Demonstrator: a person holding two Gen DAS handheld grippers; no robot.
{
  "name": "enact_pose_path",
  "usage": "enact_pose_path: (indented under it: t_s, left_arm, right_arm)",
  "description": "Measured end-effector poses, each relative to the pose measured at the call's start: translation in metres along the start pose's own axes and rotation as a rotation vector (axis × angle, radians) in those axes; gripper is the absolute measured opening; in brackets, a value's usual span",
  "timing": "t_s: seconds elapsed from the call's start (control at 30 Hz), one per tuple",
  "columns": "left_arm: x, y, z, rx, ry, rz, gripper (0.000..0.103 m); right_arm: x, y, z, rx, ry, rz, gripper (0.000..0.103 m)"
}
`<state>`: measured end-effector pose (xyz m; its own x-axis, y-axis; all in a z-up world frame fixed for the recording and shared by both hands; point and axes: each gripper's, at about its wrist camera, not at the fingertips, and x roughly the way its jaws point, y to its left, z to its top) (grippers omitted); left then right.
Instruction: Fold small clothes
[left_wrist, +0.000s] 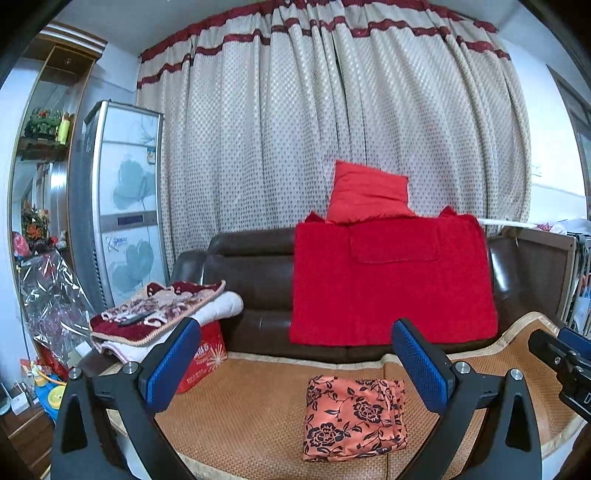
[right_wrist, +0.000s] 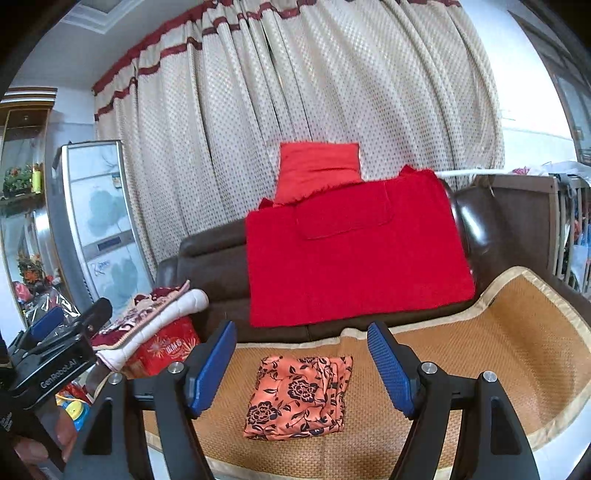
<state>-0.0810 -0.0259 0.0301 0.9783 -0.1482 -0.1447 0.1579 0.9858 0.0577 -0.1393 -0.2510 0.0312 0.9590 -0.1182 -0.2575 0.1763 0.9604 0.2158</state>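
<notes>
Folded garment: an orange cloth with black flowers (left_wrist: 352, 419), folded into a rough square, lies flat on the woven mat (left_wrist: 243, 410) in the lower middle of both views; nothing touches it.
Left gripper: the left gripper (left_wrist: 295, 369) fills the bottom of its own view, jaws spread wide, blue pads (left_wrist: 173, 369) bare, nothing between them; the cloth shows beyond the gap, nearer the right-hand finger.
Right gripper: the right gripper (right_wrist: 303, 369) stands with its jaws apart and empty, the cloth visible below the gap, well clear of the pads.
Cut off: each gripper's body runs out at the bottom edge. In the left view the other gripper shows only as a black and blue fragment at the right edge; in the right view the left one appears at lower left, partly out of frame.
Person: part of a hand (right_wrist: 44, 448) is visible at the lower left corner of the right view, blurred and dark.
Sofa: a brown leather sofa (left_wrist: 251, 266) is partly covered by a red blanket (left_wrist: 391, 280), with a red cushion (left_wrist: 369, 197) on top of its back.
Left end: a stack of folded bedding (left_wrist: 159, 314) hides most of a red bag (left_wrist: 205, 356); its print is unreadable.
Background: a dotted curtain (left_wrist: 295, 129) covers the wall; shelf items at far left are too small to name.
</notes>
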Motion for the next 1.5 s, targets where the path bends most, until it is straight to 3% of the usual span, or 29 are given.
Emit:
enact_pose_path:
  t_s: [0.3, 1.5]
  left_arm:
    - [-0.02, -0.003, 0.007, 0.007, -0.026, -0.016, 0.103]
    - [-0.029, 0.002, 0.014, 0.002, -0.056, -0.02, 0.103]
  right_arm:
    - [-0.023, 0.01, 0.002, -0.008, -0.04, 0.016, 0.078]
    - [-0.017, 0.037, -0.004, -0.052, -0.028, 0.01, 0.078]
